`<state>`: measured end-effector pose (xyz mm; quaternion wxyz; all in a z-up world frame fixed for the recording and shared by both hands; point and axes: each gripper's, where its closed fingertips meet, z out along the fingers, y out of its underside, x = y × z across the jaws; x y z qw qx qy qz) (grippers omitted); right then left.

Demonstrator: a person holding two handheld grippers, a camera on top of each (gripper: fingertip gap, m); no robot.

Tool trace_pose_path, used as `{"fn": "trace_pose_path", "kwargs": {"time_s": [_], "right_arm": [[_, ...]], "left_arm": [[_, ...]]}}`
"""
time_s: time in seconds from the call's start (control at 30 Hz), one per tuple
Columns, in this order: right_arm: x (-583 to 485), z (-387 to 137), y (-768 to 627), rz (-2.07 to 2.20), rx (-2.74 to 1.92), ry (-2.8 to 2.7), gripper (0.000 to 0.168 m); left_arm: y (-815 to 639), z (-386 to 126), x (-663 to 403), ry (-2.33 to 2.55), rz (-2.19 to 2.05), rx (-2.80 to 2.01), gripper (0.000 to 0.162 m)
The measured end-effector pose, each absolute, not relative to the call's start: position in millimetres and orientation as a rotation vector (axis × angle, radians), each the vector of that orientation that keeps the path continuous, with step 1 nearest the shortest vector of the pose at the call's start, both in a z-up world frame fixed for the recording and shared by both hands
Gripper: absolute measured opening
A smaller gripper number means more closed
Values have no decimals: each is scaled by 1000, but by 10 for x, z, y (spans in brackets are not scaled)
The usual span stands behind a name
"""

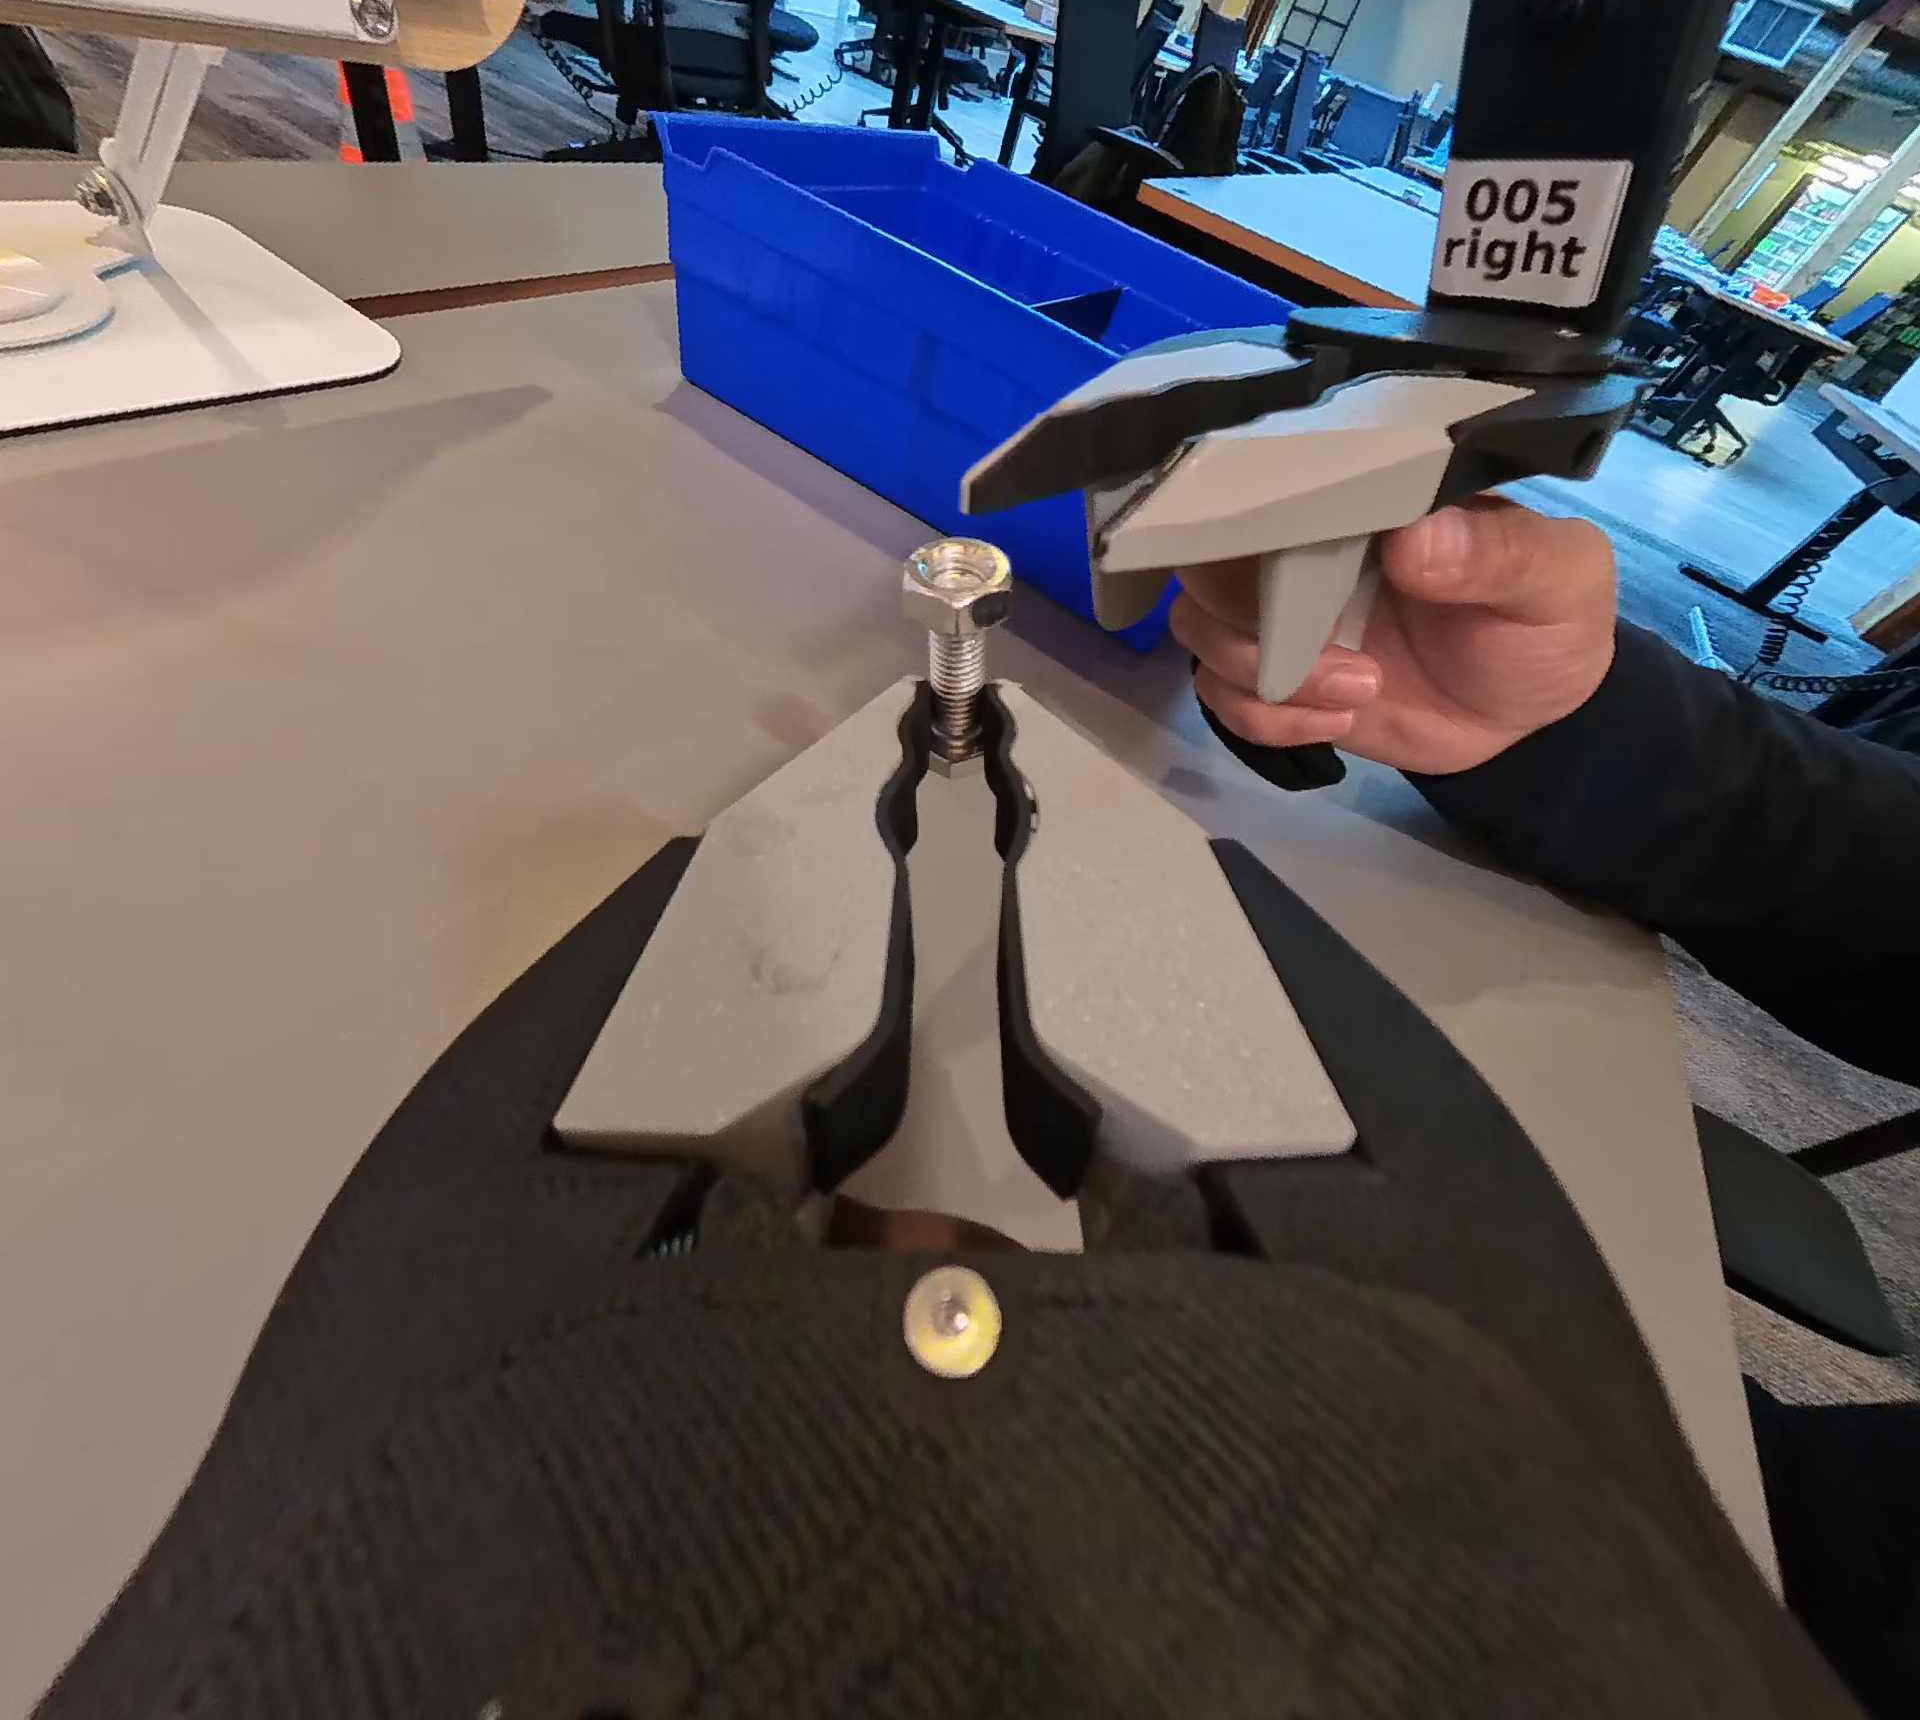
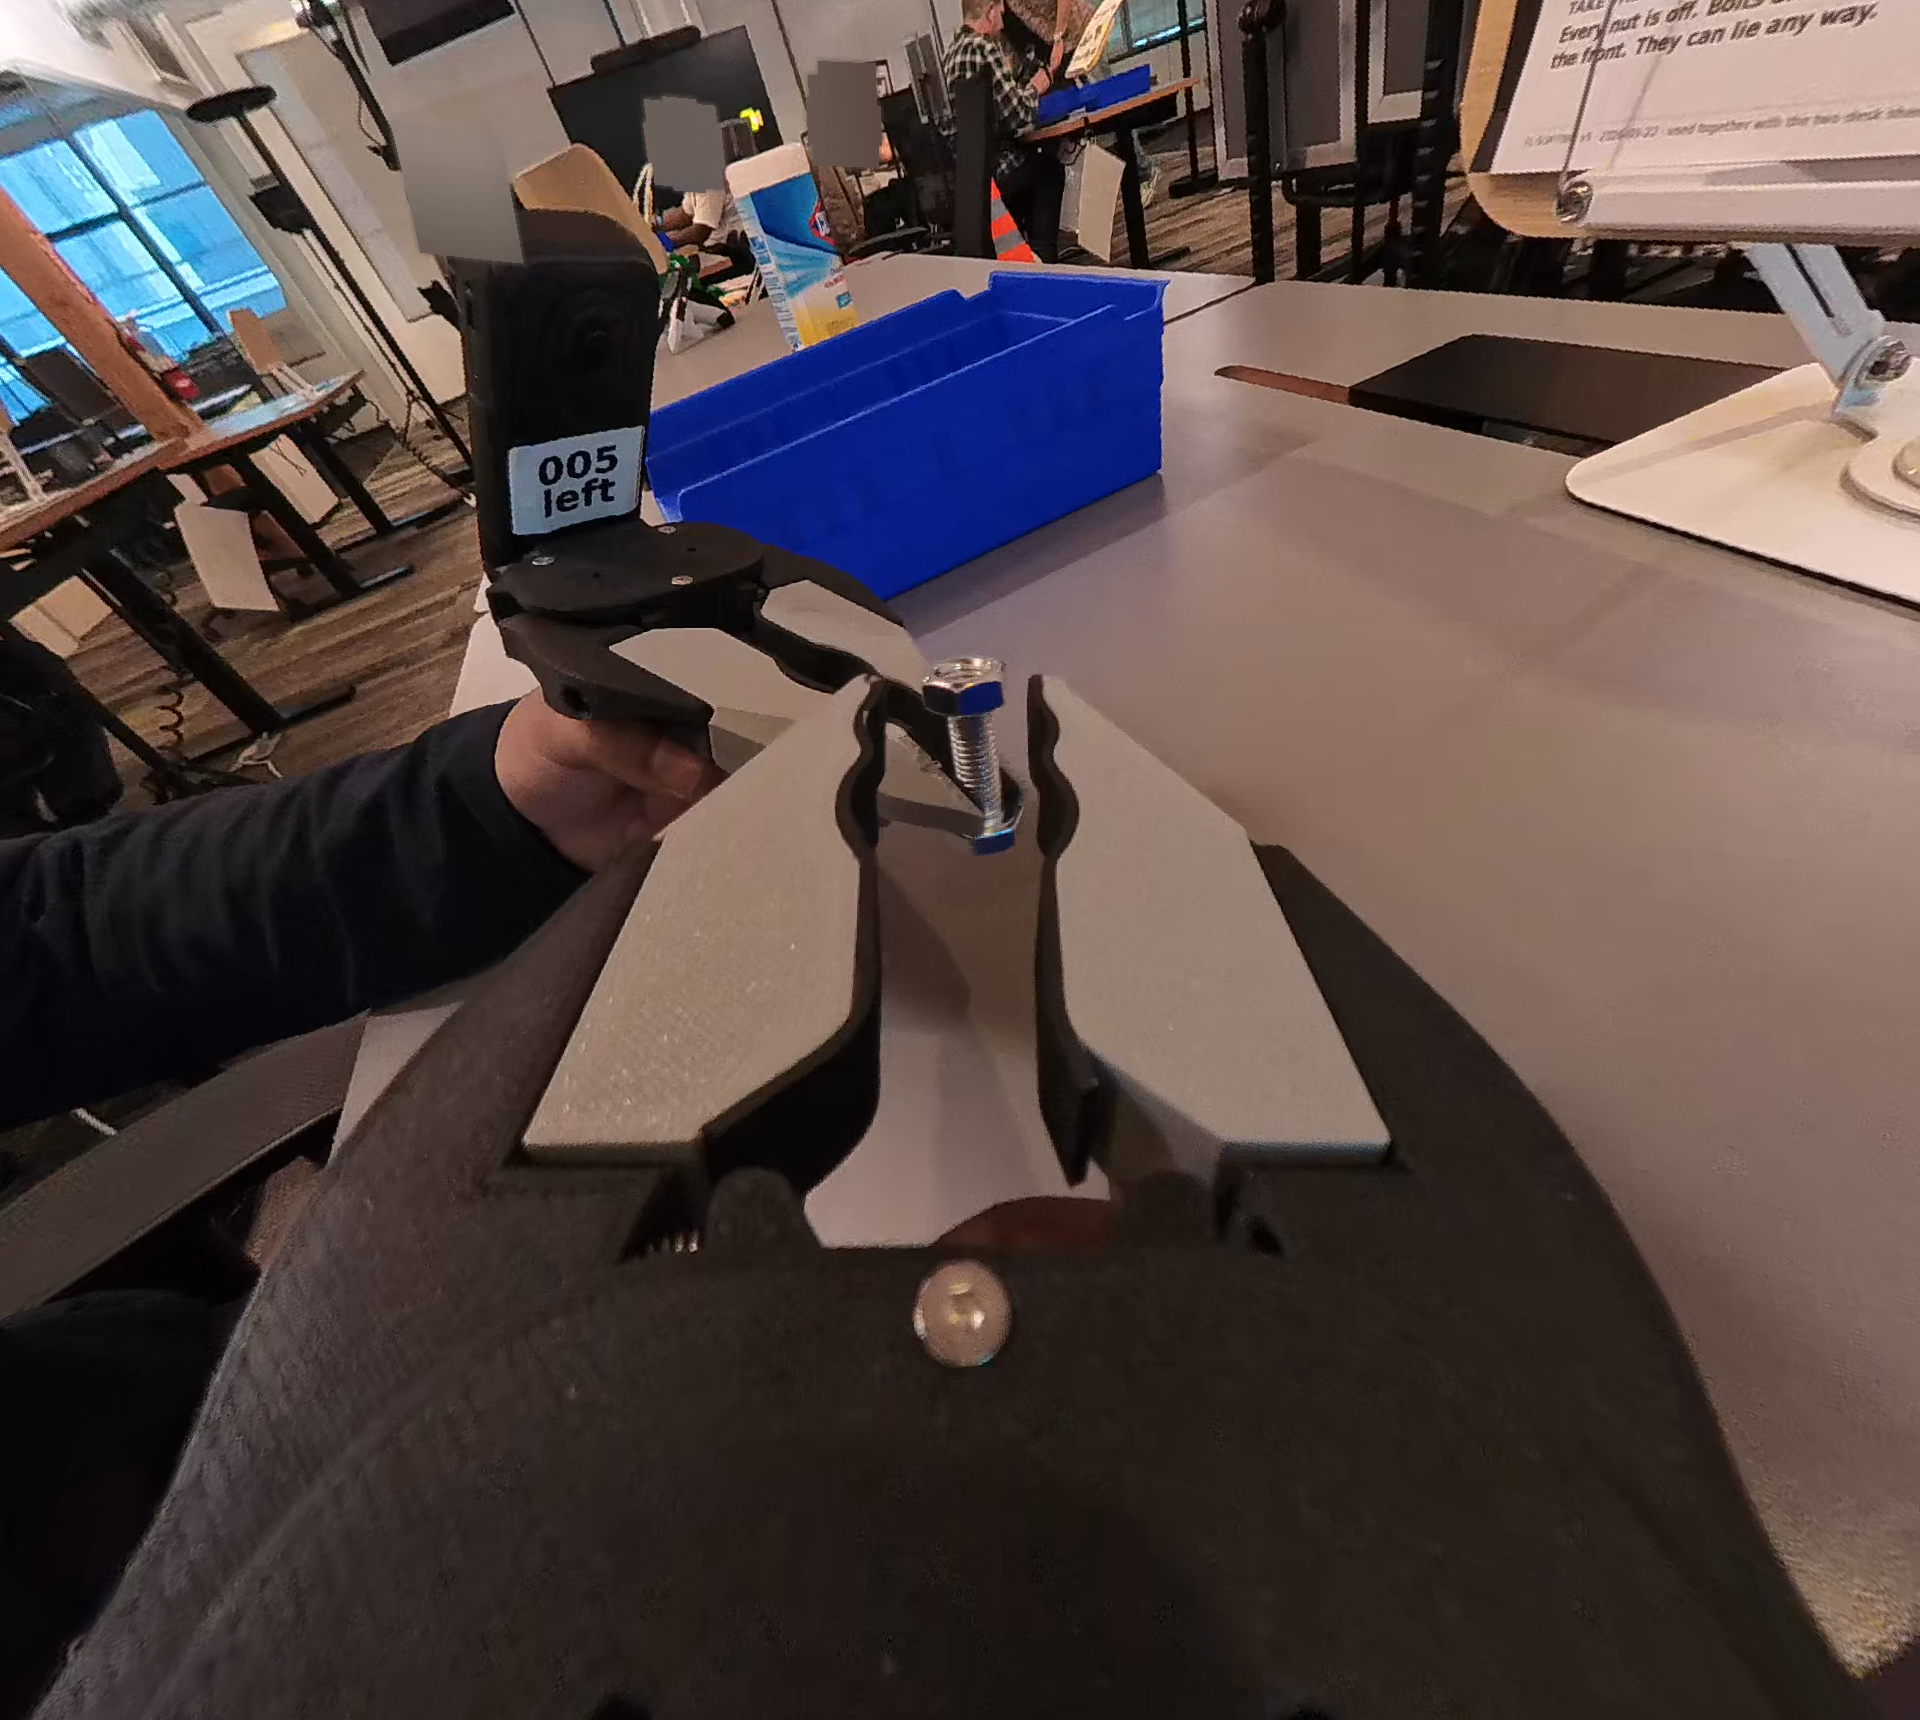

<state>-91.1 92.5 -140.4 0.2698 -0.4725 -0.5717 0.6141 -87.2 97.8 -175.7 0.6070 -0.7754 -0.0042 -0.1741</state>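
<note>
**Left gripper clamps an upright bolt; right gripper waits beside it, parted**

The left gripper [image 1: 954,725] is clamped on the lower end of a bolt [image 1: 954,668], just above its head. The bolt stands upright over the grey table [image 1: 416,631], and a nut [image 1: 957,581] sits on its threaded top, above the fingertips.

The right gripper [image 2: 956,735] has its fingers apart and holds nothing; from its own camera the bolt [image 2: 977,751] and nut [image 2: 963,683] show in the gap between its tips. In the left wrist view it hovers to the right of the bolt, a little higher, clear of it, held by a hand [image 1: 1455,631] in a dark sleeve.

Beyond both grippers a blue bin [image 1: 935,320] stands on the table. A white stand [image 1: 156,288] carrying a printed sheet sits far left of the left gripper.
</note>
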Motion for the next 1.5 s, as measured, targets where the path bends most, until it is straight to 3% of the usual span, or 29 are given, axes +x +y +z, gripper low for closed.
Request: {"fn": "trace_pose_path", "kwargs": {"time_s": [0.93,1.1,1.5], "right_arm": [[-951,-1575,779,1550,-1253,-1649,15],[-942,-1468,892,1581,-1266,-1568,27],[-968,-1546,839,1518,-1262,-1600,21]], "left_arm": [[979,-1818,-610,114,-417,-1838,7],[986,-1816,-705,68,-393,-1836,7],[971,-1802,-895,-9,-344,-1830,7]]}}
